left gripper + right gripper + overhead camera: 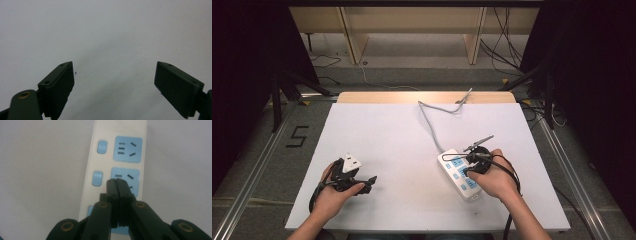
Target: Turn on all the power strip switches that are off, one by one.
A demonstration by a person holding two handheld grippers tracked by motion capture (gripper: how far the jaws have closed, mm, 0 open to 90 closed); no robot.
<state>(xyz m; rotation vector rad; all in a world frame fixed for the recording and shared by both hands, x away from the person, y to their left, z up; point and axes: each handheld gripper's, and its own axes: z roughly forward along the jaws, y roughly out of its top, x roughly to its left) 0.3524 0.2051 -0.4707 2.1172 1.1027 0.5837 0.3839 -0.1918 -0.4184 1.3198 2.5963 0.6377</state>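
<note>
Two grippers work over the white worktop (402, 145), and the white power strip (458, 175) with blue sockets lies toward its near right, its grey cord (430, 125) running to the far edge. The right gripper (117, 185) has its fingers pressed together, gripping nothing, tips over the strip's middle socket (125, 180), just beside a blue switch (97, 178). If the aim is that switch, the tips likely need to shift sideways onto it and press straight down so the strip does not skid. Well left of the strip, the left gripper (115, 82) hovers with fingers spread wide and empty.
</note>
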